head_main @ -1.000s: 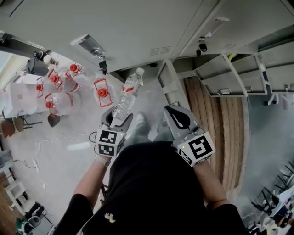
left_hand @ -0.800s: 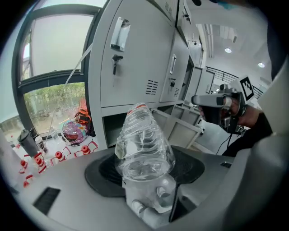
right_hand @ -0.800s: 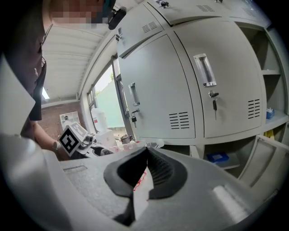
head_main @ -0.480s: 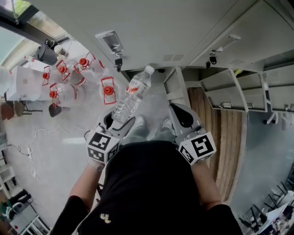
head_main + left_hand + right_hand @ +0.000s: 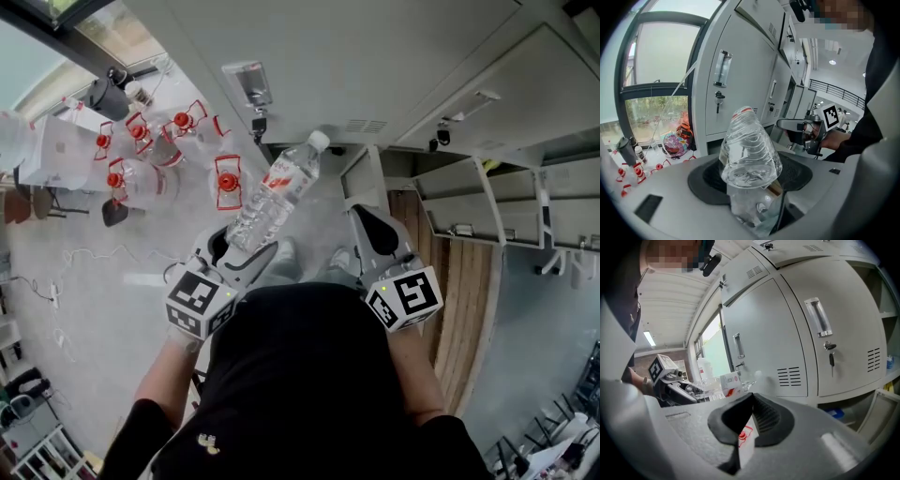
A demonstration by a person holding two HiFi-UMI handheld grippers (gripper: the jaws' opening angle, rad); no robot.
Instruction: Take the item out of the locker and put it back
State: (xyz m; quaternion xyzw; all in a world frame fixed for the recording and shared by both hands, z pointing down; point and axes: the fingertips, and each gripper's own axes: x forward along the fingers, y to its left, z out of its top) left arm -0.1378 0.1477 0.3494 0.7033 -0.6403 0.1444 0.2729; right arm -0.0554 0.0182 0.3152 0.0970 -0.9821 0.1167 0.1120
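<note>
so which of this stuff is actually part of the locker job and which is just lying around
Part of the job:
- water bottle, clamped in the left gripper
- grey lockers, with open compartments at the right
- right gripper, shut and empty

Just lying about:
- clear jugs with red caps, on the floor at the left
- dark container beside them

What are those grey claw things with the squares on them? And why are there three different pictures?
A person holds a grabbing tool in each hand. The squared cubes are parts of the tools. One picture comes from a camera on the person's head, looking down. The other two come from cameras riding on each tool. The left gripper is squeezing a clear water bottle. The right gripper is closed and empty. Grey lockers stand ahead, and jugs with red tops sit on the floor.
</note>
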